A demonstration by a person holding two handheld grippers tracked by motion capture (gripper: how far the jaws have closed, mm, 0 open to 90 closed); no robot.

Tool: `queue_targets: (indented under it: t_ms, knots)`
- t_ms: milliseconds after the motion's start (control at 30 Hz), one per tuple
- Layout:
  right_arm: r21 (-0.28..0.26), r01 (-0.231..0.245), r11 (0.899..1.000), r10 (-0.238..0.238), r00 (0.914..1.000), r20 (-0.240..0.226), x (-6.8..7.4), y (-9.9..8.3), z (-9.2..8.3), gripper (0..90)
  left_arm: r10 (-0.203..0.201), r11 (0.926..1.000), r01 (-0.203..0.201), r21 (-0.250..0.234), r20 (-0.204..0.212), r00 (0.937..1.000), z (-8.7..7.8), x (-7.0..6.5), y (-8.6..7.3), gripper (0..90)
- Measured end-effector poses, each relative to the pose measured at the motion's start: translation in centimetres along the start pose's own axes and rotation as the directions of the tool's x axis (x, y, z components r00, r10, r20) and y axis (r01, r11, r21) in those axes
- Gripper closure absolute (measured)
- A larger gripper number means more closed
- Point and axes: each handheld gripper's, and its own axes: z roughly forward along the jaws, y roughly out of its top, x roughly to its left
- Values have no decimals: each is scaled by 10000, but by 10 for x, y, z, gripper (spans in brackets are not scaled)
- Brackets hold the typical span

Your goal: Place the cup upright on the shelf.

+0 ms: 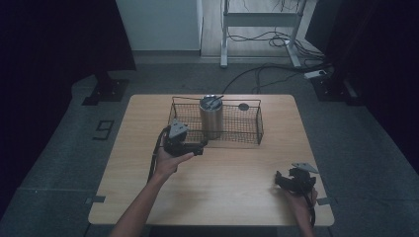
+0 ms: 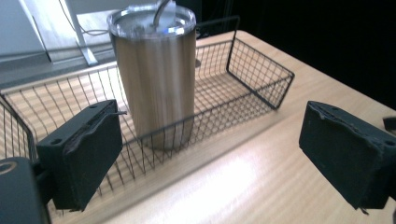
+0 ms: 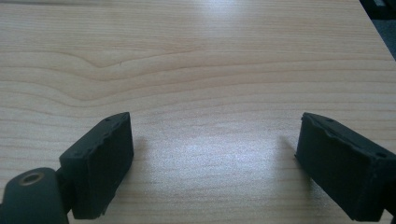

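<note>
**Two open hand-held grippers at a desk with a tumbler in a wire basket**

High view: a light wooden desk [image 1: 212,187] carries a black wire basket [image 1: 247,129] near its far edge. A stainless steel tumbler [image 1: 211,117] stands upright inside the basket, left of its middle, with a lid and something thin sticking out of the top. A small dark round object [image 1: 243,106] lies just behind the basket. The left hand-held gripper [image 1: 200,146] is held just in front of the basket, close to the tumbler. The right hand-held gripper [image 1: 279,179] sits well apart, near the desk's right front corner.

Left gripper view: the jaws stand wide apart, holding nothing. Between them, the tumbler [image 2: 156,84] rises behind the basket's [image 2: 261,79] near wall.

Right gripper view: the jaws are spread wide over bare desk [image 3: 196,70], gripping nothing.
</note>
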Motion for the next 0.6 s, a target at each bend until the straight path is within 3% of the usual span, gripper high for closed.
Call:
queue_targets:
  t_ms: [200, 367, 500, 600]
  knots:
    - [-3, 27, 10000, -27, 10000, -2, 0, 0, 0, 108, -311, 9991, 311, 302, -6, 9995, -11, 2, -25, 69]
    - [-3, 28, 10000, -28, 10000, -2, 0, 0, 0, 108, -314, 9981, 326, 517, -237, 9992, -21, 2, -52, 71]
    - [-6, 28, 10000, -28, 10000, -2, 0, 0, 0, 108, -521, 9948, 528, 872, -103, 9986, -27, 3, -72, 69]
    - [-7, 29, 10000, -29, 10000, -2, 0, 0, 0, 108, -669, 9920, 702, 1053, -344, 9972, -30, 4, -84, 67]
